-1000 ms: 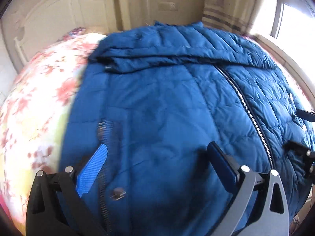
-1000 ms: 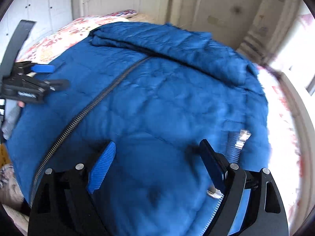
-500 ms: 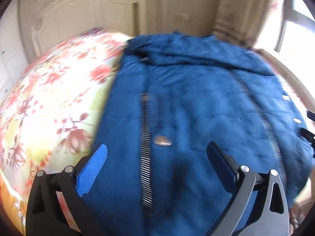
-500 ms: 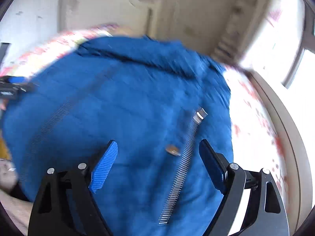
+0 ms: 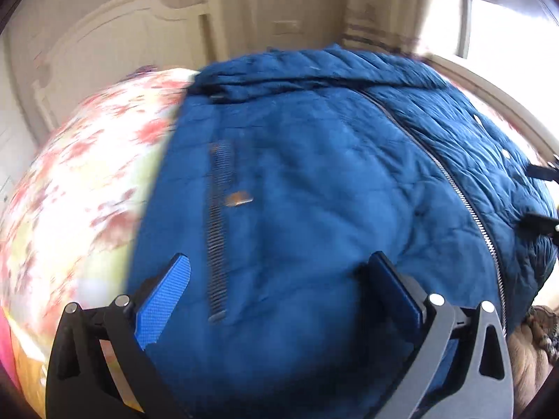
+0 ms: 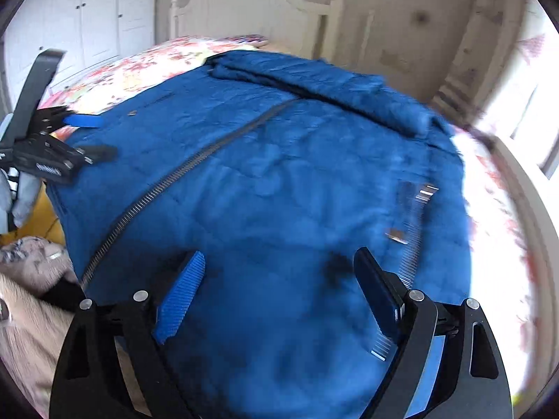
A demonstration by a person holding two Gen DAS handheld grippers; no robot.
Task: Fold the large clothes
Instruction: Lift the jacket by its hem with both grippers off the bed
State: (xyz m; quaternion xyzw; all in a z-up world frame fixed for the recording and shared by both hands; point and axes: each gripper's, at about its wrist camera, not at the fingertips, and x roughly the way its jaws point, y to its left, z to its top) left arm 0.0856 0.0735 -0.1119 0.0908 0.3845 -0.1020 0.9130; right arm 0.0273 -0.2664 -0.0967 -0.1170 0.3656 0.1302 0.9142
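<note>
Both the left gripper (image 5: 279, 289) and right gripper (image 6: 279, 276) hover, fingers apparently spread wide, gripping nothing.

Half a second ago my left gripper (image 5: 279, 286) straddled the blue padded jacket's (image 5: 314, 181) left pocket zip (image 5: 217, 230); now that zip sits nearer my left finger (bedspread (image 5: 80, 181) view narrower). My right gripper (image 6: 279, 279) has slid off the right pocket zip (image 6: 412, 241), toward the centre zip (image 6: 167, 181).

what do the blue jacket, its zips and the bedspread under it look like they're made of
Blue jacket: looks like soft quilted synthetic shell with padding; stitched squares and puffy creases show, finish matte.
Centre zip: probably metal; the teeth are silvery grey and catch light.
Pocket zip: likely the same, though blurred.
Bedspread: thin woven cloth with a printed red floral pattern, probably cotton or a blend; too blurred to be sure.
</note>
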